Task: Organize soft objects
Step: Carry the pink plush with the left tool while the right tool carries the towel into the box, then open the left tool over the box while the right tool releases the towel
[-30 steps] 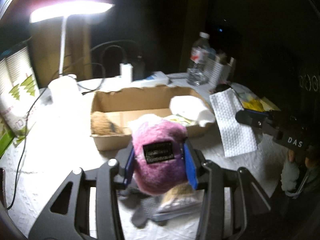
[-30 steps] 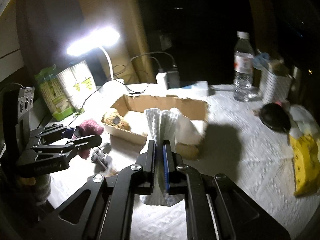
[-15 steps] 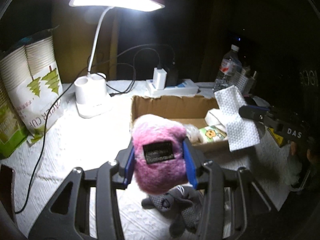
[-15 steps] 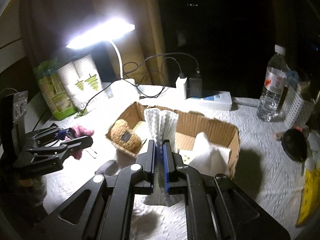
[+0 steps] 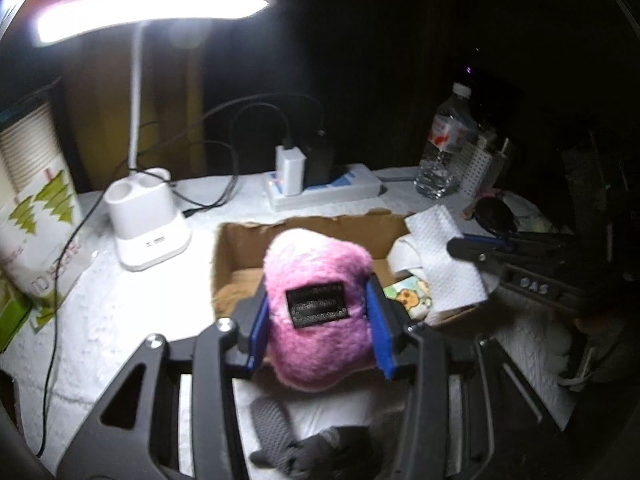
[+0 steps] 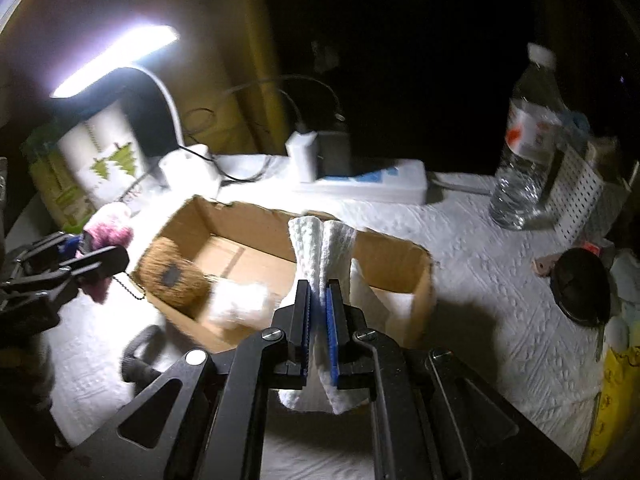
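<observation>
My left gripper [image 5: 318,330] is shut on a pink fuzzy plush [image 5: 316,280] with a black label, held above the near left edge of an open cardboard box [image 5: 304,226]. My right gripper [image 6: 319,320] is shut on a white textured cloth [image 6: 322,248], held over the box's [image 6: 392,256] near right side. In the box lie a brown fuzzy plush [image 6: 174,276], a white fluffy piece [image 6: 238,304] and a small printed packet [image 5: 408,300]. A grey knit item [image 5: 288,440] lies on the table below the left gripper. The left gripper and pink plush [image 6: 106,232] show at the left of the right wrist view.
A lit white desk lamp [image 5: 146,216] stands left of the box. A power strip with chargers [image 5: 324,188] lies behind it. A water bottle [image 6: 524,148] and a white perforated holder [image 6: 576,196] stand at the back right. A paper-cup pack [image 5: 32,208] is far left. A black round object [image 6: 580,284] and a yellow bag [image 6: 612,396] lie at right.
Both grippers have moved forward toward the box, each keeping its hold. The pink plush is now over the box's near edge and the white cloth is closer over the box.
</observation>
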